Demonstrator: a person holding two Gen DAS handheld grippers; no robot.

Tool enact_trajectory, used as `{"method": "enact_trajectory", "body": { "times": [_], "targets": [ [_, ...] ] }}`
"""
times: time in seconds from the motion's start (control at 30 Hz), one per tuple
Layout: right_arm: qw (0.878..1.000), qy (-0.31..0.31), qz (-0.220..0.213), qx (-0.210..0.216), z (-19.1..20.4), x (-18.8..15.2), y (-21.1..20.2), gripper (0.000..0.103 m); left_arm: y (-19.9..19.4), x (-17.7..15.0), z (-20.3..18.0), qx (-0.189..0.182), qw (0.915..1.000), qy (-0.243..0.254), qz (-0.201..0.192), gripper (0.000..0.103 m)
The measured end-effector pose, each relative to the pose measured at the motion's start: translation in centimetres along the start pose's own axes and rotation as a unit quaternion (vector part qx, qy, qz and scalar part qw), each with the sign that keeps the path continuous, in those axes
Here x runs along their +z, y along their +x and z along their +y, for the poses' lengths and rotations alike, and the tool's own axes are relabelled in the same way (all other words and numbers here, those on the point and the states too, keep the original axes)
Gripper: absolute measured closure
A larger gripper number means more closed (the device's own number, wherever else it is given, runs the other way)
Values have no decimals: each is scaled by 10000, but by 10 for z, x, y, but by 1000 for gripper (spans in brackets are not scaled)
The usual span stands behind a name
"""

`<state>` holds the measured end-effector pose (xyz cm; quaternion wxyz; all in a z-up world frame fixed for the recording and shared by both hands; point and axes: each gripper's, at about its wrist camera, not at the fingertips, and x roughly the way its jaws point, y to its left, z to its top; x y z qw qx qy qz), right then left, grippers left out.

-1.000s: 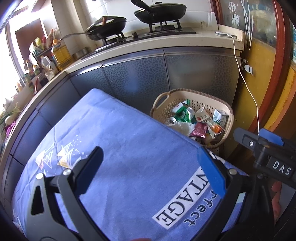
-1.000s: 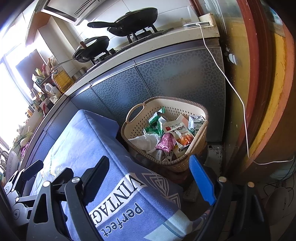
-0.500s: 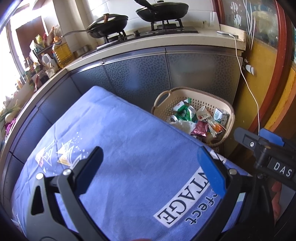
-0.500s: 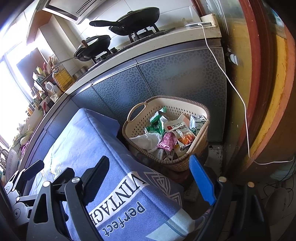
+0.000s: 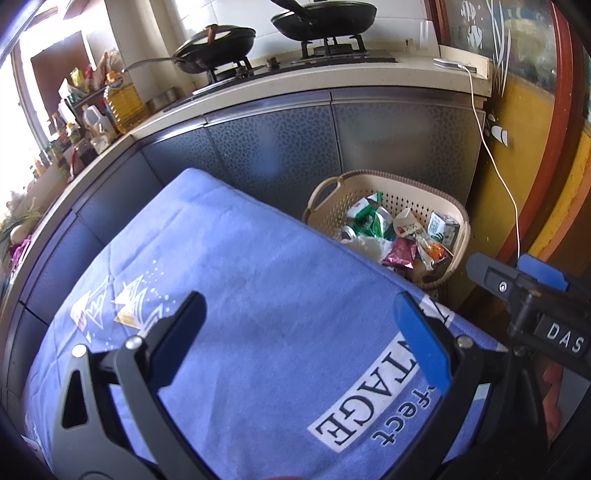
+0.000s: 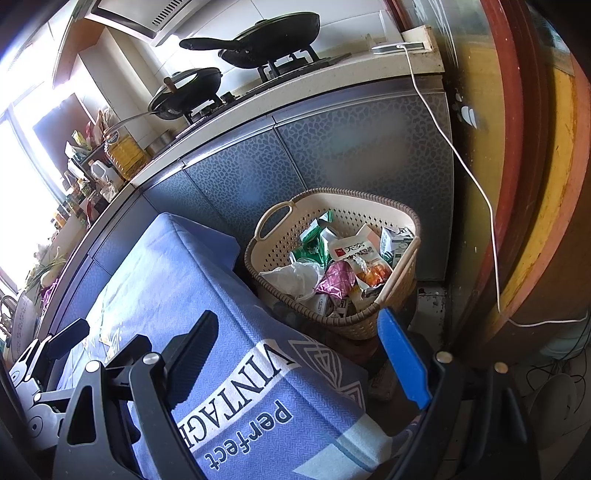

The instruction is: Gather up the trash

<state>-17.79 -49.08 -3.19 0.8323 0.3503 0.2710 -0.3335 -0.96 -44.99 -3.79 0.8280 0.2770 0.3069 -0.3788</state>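
Note:
A beige plastic basket (image 5: 456, 210) (image 6: 280, 251) stands on the floor against the grey cabinets, holding trash: green packets (image 6: 314, 245), a white plastic bag (image 6: 295, 275), a pink wrapper (image 6: 338, 278), cartons (image 5: 441, 227). My left gripper (image 5: 301, 334) is open and empty above the blue cloth-covered table (image 5: 240, 280). My right gripper (image 6: 303, 354) is open and empty over the table's right end, short of the basket. The right gripper also shows at the right edge of the left wrist view (image 5: 524, 291).
A counter (image 5: 332, 86) with two black pans (image 5: 325, 14) on a stove runs behind. A white cable (image 6: 472, 177) hangs from a phone on the counter down beside the basket. A red-and-yellow door frame (image 6: 532, 184) stands at the right. Bottles (image 5: 122, 99) crowd the counter's left.
Both views have shifted slightly upward and nearer the basket. Both grippers stay open and empty.

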Motion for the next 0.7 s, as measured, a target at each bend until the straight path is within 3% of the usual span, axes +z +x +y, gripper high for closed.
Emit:
{"method": "enact_trajectory", "body": {
  "times": [0.7],
  "targets": [
    [10000,11,5,-6,2,-3,4,16,2,-3,-1,-104,9999,-2,98,6]
  ]
}}
